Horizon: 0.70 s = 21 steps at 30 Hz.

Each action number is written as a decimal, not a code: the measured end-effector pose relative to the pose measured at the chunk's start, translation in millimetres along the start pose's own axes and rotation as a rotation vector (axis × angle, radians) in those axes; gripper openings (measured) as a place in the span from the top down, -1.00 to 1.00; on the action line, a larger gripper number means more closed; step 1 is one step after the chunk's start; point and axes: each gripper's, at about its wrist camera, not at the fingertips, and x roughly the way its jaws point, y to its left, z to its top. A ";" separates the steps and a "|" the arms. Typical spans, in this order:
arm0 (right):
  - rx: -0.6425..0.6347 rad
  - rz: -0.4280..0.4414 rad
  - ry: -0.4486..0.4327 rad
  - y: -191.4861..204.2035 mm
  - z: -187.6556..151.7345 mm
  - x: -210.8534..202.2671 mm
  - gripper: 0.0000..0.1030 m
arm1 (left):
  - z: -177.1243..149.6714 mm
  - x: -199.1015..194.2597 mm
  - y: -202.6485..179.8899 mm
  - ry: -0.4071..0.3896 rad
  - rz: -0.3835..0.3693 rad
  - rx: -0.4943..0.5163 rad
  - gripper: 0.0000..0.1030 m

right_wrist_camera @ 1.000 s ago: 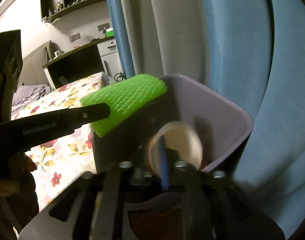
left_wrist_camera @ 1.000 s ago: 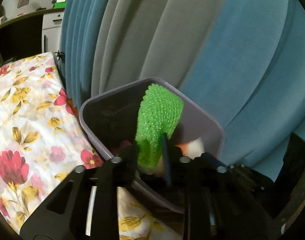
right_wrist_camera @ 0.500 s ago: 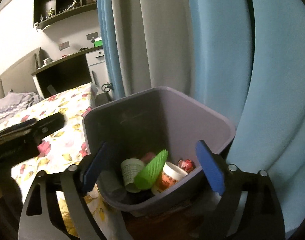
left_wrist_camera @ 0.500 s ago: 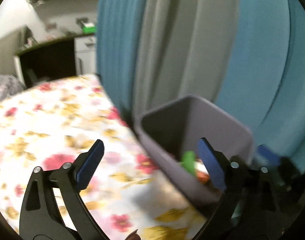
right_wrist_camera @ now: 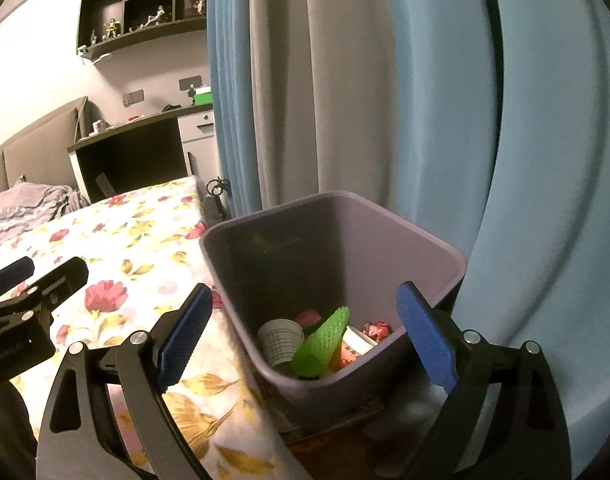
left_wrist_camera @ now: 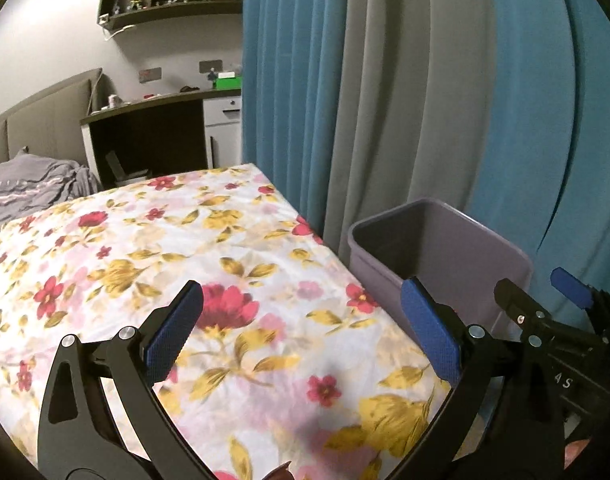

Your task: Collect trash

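Purple bin (right_wrist_camera: 405,232) holds the green foam net (right_wrist_camera: 323,340); both grippers, left gripper (left_wrist_camera: 301,328) and right gripper (right_wrist_camera: 305,328), gape wide and empty. Right one's 3 o'clock finger could clip the rim and tip it.

The left gripper (left_wrist_camera: 301,320) and right gripper (right_wrist_camera: 305,320) hover side by side, fingers spread wide, empty.

**Colours and patterns around the bin**

The bin (right_wrist_camera: 405,240) is dull purple-grey. Inside lie a bright green mesh sleeve (right_wrist_camera: 323,338), a white ribbed cup (right_wrist_camera: 281,338) and a red crumpled scrap (right_wrist_camera: 379,328). The bedsheet (left_wrist_camera: 165,260) is white with red flowers and yellow leaves. The curtains (left_wrist_camera: 385,80) alternate blue and grey. Both grippers are black with blue pads (left_wrist_camera: 173,332).
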 end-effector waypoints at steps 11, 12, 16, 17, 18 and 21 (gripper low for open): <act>-0.034 0.003 -0.068 29.2 -16.9 -48.2 -0.85 | -31.4 -53.5 26.9 -0.034 0.026 -0.048 -0.89; -0.040 0.003 -0.073 32.0 -20.2 -51.9 -0.85 | -34.4 -59.3 29.1 -0.041 0.035 -0.047 -0.89; -0.069 0.003 -0.090 46.6 -33.0 -68.5 -0.85 | -45.4 -82.1 38.3 -0.067 0.068 -0.040 -0.89; -0.072 0.001 -0.093 49.1 -34.8 -71.5 -0.85 | -48.7 -88.1 40.8 -0.070 0.073 -0.037 -0.89; -0.074 0.000 -0.095 52.1 -36.8 -74.5 -0.85 | -50.8 -92.5 43.2 -0.072 0.075 -0.036 -0.89; -0.070 0.008 -0.100 58.5 -41.8 -84.0 -0.85 | -58.5 -106.7 49.7 -0.076 0.075 -0.036 -0.89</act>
